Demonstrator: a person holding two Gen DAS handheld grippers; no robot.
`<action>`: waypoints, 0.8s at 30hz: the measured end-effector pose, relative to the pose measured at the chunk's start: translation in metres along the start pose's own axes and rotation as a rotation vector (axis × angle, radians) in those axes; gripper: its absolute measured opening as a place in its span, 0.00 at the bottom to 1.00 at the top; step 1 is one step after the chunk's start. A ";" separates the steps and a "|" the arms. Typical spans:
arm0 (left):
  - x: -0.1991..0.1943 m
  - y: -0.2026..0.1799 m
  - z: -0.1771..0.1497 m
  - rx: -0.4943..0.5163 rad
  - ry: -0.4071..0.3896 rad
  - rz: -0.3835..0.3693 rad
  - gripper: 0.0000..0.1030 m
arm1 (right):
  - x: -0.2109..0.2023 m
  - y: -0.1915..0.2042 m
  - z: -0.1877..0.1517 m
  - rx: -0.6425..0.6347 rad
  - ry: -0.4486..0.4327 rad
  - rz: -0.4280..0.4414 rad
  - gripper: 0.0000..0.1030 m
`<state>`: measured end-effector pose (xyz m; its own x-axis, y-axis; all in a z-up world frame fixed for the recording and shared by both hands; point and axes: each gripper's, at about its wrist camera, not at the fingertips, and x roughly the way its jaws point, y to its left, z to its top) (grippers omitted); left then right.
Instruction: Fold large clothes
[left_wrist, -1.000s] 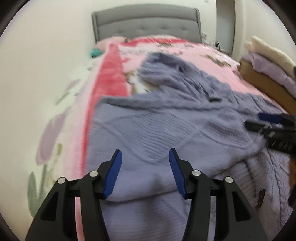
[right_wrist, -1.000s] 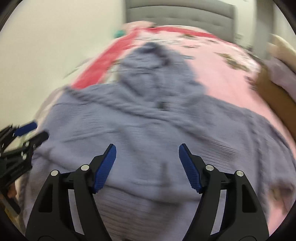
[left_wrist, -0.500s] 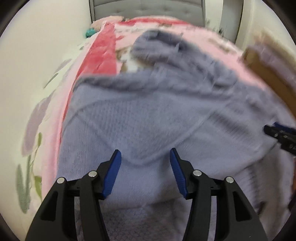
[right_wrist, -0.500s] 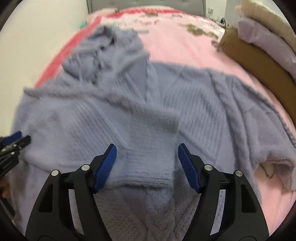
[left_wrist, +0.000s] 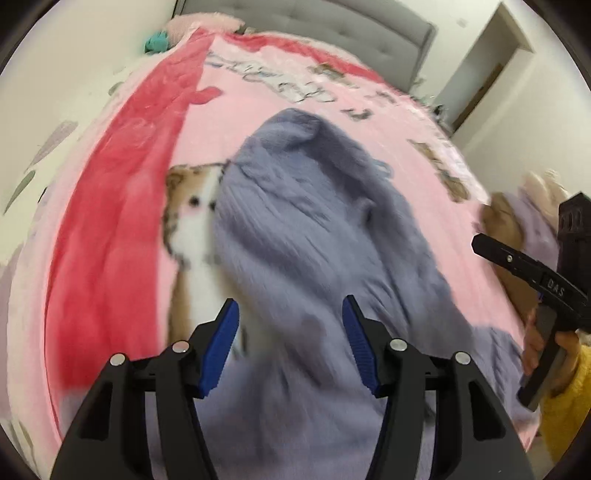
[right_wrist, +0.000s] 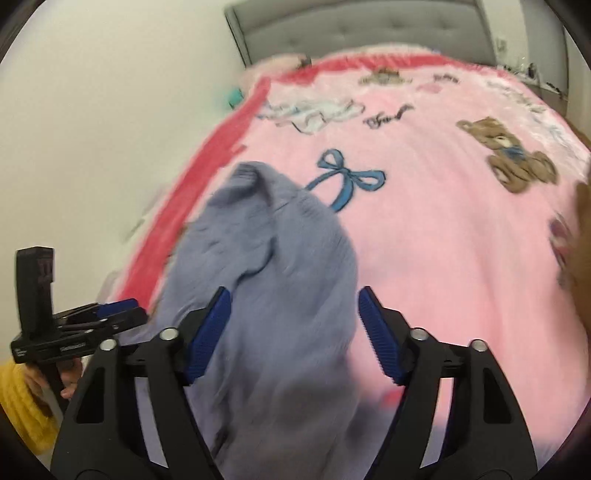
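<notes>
A lavender-blue knit sweater (left_wrist: 314, 221) lies lengthwise on the pink blanket (left_wrist: 258, 103), its hood end pointing toward the headboard. My left gripper (left_wrist: 290, 306) hovers over the sweater's near part. Its jaws are opening, with knit under the gap and no pad pressing. In the right wrist view the sweater (right_wrist: 266, 258) runs from lower centre up to the left. My right gripper (right_wrist: 292, 295) is above it with jaws closing, and its blue pads are clear of the cloth. Each gripper shows at the edge of the other's view: right gripper (left_wrist: 480, 245), left gripper (right_wrist: 138, 312), both held by hands in yellow sleeves.
A grey tufted headboard (right_wrist: 369, 26) stands at the far end and a white wall (right_wrist: 92, 110) runs along the left. The blanket (right_wrist: 443, 240) carries bear and bow prints. A blurred stack of folded clothes (left_wrist: 532, 218) sits at the right edge. A teal item (left_wrist: 157, 40) lies by the pillow.
Both grippers have swept fast up the bed toward the hood end. The sweater, spread wide before, now shows as a narrower strip. The left jaws stand wider and the right jaws narrower.
</notes>
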<state>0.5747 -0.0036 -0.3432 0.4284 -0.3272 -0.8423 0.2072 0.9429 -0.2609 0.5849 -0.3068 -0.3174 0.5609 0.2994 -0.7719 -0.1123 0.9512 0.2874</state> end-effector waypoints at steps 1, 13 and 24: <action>0.009 0.004 0.008 -0.011 0.011 0.029 0.60 | 0.009 -0.003 0.007 0.009 0.016 -0.004 0.54; 0.070 0.036 0.057 -0.219 0.063 0.033 0.43 | 0.092 -0.002 0.031 -0.088 0.143 -0.128 0.62; 0.071 0.030 0.050 -0.221 0.031 0.069 0.10 | 0.086 -0.012 0.040 0.012 0.183 -0.010 0.06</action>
<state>0.6552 -0.0019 -0.3878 0.4066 -0.2625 -0.8751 -0.0211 0.9549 -0.2963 0.6675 -0.2959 -0.3644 0.4035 0.2994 -0.8646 -0.0966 0.9536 0.2852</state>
